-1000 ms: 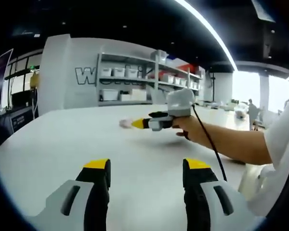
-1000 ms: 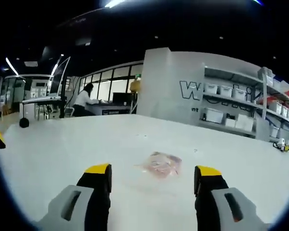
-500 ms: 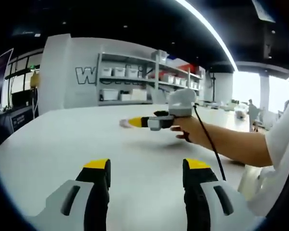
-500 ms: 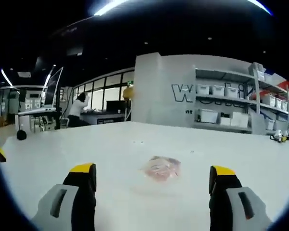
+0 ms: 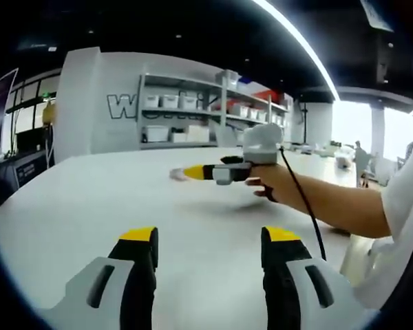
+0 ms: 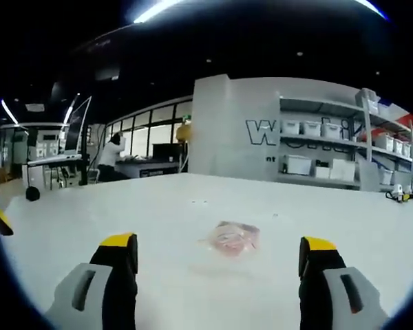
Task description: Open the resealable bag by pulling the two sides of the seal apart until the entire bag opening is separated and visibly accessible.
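bag: clear glossy plastic | table: smooth matt white | right gripper: matt plastic

Probably a lab or workshop: storage shelves with bins, workbenches, a broad white table.

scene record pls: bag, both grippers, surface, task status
bag: resealable bag, pinkish contents, lying flat on table, untouched
right gripper: jaws open wide, bag ahead between them, no contact
left gripper: jaws open, holding nothing, bare table ahead
surface: white table
background: shelving with bins
task status: seal not yet gripped
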Demonstrator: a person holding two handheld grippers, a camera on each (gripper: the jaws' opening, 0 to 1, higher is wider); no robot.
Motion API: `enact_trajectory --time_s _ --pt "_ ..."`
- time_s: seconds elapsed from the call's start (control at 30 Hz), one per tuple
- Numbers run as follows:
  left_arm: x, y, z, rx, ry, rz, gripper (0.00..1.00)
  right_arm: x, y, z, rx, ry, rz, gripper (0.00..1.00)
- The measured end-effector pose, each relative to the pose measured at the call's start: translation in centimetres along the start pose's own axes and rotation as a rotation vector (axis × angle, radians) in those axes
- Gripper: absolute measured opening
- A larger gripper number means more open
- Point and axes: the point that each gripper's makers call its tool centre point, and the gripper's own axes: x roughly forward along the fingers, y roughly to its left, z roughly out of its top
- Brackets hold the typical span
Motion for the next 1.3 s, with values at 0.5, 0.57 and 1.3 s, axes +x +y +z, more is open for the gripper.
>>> enact_trajectory --time_s 0.5,0.57,1.3 --pt "0.2 0.0 0.0 -0.005 0.0 -0.006 0.6 -1.8 1.4 0.2 0.008 -0.005 0.016 0.95" --pt "0.2 0.0 0.0 -0.005 -0.001 -0.006 0.6 -1.3 1.0 0.2 0.01 -0.001 0.018 0.95" --pt "0.2 0.2 -0.1 -0.016 -0.005 0.01 0.59 -1.9 0.9 0.7 0.032 -0.017 0.042 0.9"
